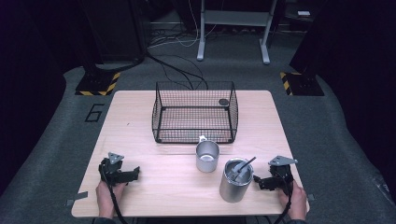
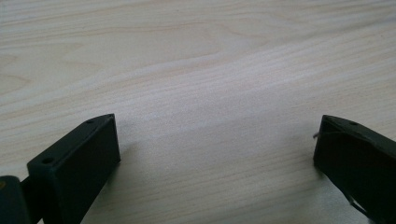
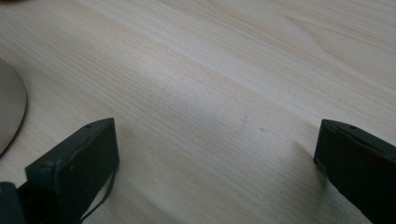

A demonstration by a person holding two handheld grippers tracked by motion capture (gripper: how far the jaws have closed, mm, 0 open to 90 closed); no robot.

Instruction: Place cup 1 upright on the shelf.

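Light wood table (image 1: pixel 159 186) on grey carpet; dark room, black stands w/ yellow-black striped bases at the far corners, cables on the floor, grey frame legs at back. A "6" is marked on the carpet left of the table.

Left gripper (image 1: pixel 136 173) lies low on the table near the front-left edge, held by left hand (image 1: pixel 108 198); fingers (image 2: pixel 79 163) spread wide apart, nothing but bare wood between them in the left gripper view.

Beyond and right of those fingers: black wire basket (image 1: pixel 194 112) at mid-back, a small dark disc (image 1: pixel 223 101) in its far right corner. Just in front of the basket, a small metal cup (image 1: pixel 207 156). Right of it, nearer the front, a taller metal can (image 1: pixel 236 180) w/ a utensil (image 1: pixel 243 168) leaning inside.

Right gripper (image 1: pixel 256 181) sits just right of the can, held by right hand (image 1: pixel 295 203); fingers (image 3: pixel 74 168) wide apart, empty. Can's edge shows at far left of the right gripper view, beside the left finger, not touching.
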